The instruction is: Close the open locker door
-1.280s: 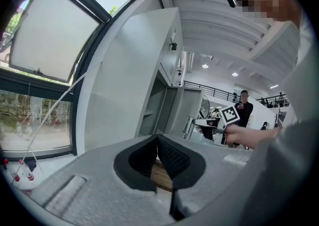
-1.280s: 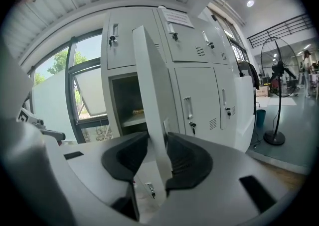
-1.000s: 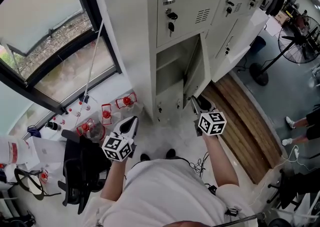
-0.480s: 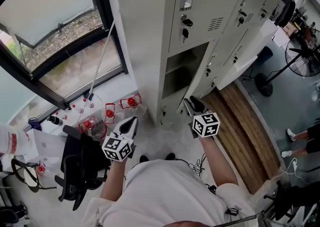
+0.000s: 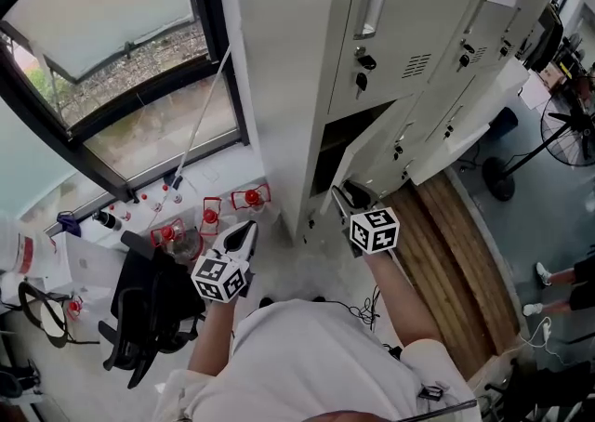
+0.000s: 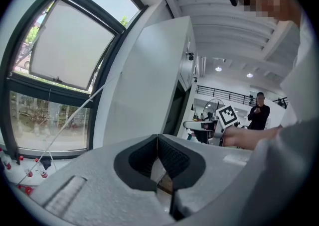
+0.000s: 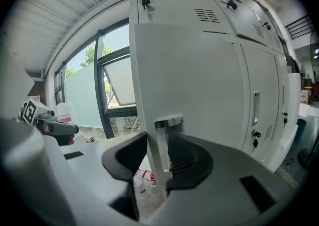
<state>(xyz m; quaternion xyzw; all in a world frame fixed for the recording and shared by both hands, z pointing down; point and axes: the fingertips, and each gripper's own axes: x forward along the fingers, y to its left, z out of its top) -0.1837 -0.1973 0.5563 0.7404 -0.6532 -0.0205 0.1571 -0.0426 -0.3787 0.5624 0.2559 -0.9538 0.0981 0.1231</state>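
Our right gripper (image 5: 344,199) appears clamped on the open locker door (image 7: 199,80) at its chrome handle (image 7: 162,143), the door's free edge between the pads. The door hangs ajar, close to its dark compartment (image 5: 335,146). Our left gripper (image 5: 244,236), jaws together and empty, hovers well apart near red-capped bottles (image 5: 209,217).

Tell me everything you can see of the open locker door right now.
The locker door is a flat, pale grey panel, metal by its look, upright, with a plain face. A shiny recessed handle sits at its free edge. That edge stands between the jaws of the right gripper, whose pads seem to press on it from both sides. In the head view it stands partly open at the lower compartment.
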